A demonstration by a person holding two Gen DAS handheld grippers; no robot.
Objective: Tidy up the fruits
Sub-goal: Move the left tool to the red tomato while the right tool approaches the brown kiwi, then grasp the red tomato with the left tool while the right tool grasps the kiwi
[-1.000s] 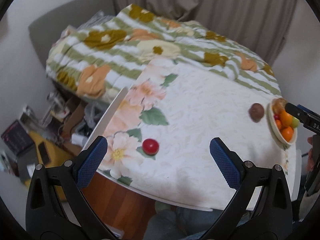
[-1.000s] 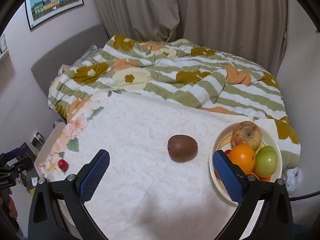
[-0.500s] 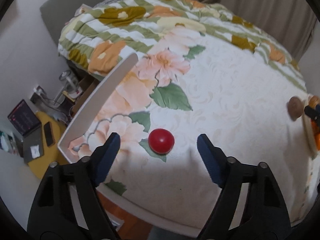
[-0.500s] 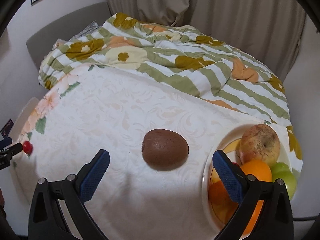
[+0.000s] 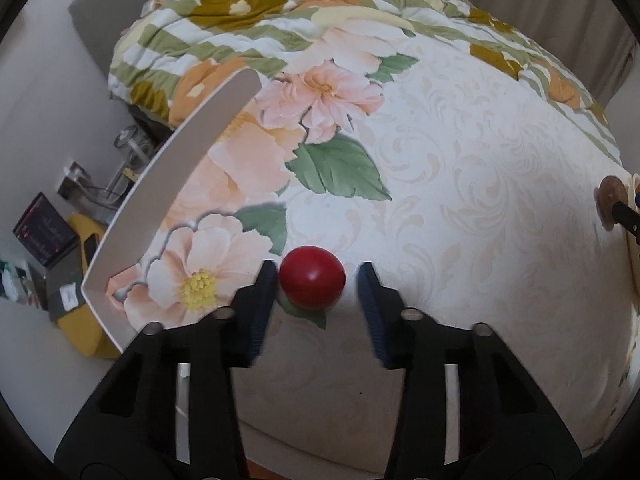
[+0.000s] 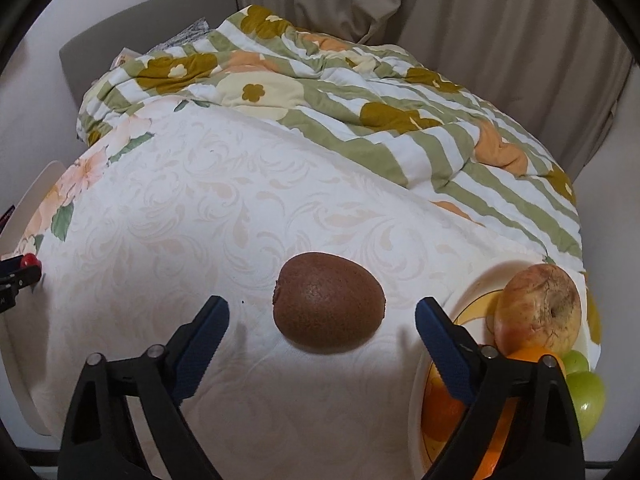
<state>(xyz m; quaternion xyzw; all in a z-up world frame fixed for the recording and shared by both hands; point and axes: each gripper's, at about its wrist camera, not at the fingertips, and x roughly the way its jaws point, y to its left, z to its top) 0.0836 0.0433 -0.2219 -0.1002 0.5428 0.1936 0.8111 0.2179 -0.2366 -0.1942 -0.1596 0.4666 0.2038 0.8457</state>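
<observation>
A small red fruit (image 5: 312,281) lies on the flowered cloth near the table's left edge. My left gripper (image 5: 316,284) is open around it, the left pad touching or nearly touching it, the right pad a little apart. A brown kiwi (image 6: 329,305) lies on the white cloth. My right gripper (image 6: 322,316) is open, its blue pads on either side of the kiwi and apart from it. A plate (image 6: 472,300) at the right holds an apple (image 6: 538,308), oranges (image 6: 444,412) and green fruits (image 6: 586,398). The red fruit also shows far left in the right wrist view (image 6: 29,259).
A striped flowered blanket (image 6: 360,100) lies behind the table. A white raised rim (image 5: 176,184) runs along the table's left edge. Below it on the floor are a laptop (image 5: 44,230) and a yellow stool (image 5: 86,240). Curtains (image 6: 480,12) hang at the back.
Both grippers have moved forward and down. The left gripper's jaws have narrowed around the red fruit. The right gripper now straddles the kiwi.
</observation>
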